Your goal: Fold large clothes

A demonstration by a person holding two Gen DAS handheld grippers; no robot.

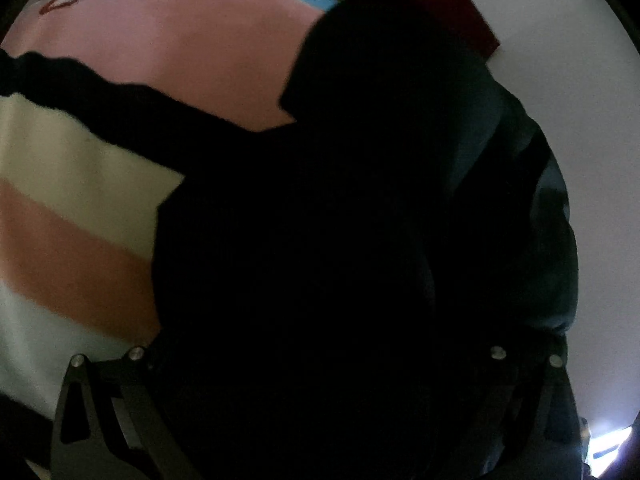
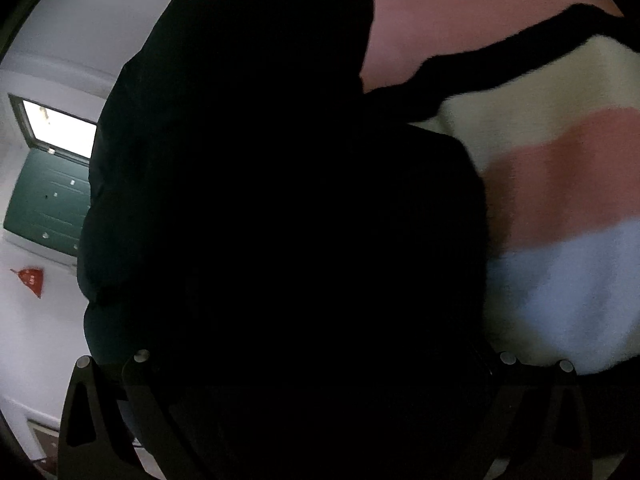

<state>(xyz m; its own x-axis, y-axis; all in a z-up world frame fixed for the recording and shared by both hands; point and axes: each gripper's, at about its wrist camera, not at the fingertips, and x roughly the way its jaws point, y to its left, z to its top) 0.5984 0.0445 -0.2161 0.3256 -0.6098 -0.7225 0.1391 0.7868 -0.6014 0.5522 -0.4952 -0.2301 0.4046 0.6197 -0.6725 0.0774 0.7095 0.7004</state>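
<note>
A large black garment (image 1: 320, 220) fills the middle of the left wrist view and hangs right in front of the camera, with a long black sleeve (image 1: 100, 100) stretching to the left. The same black garment (image 2: 280, 220) fills the right wrist view, its sleeve (image 2: 520, 56) running up to the right. My left gripper (image 1: 320, 420) and my right gripper (image 2: 320, 420) show only their dark linkages at the bottom; the fingertips are buried in the black cloth, so the jaws are hidden.
A blanket with pink, cream and pale blue stripes (image 1: 72, 240) lies behind the garment and shows in the right wrist view (image 2: 560, 208) too. A white wall (image 1: 560, 60), a green door (image 2: 48, 204) under a bright window (image 2: 60, 128), and a red hanging ornament (image 2: 30, 280) are around.
</note>
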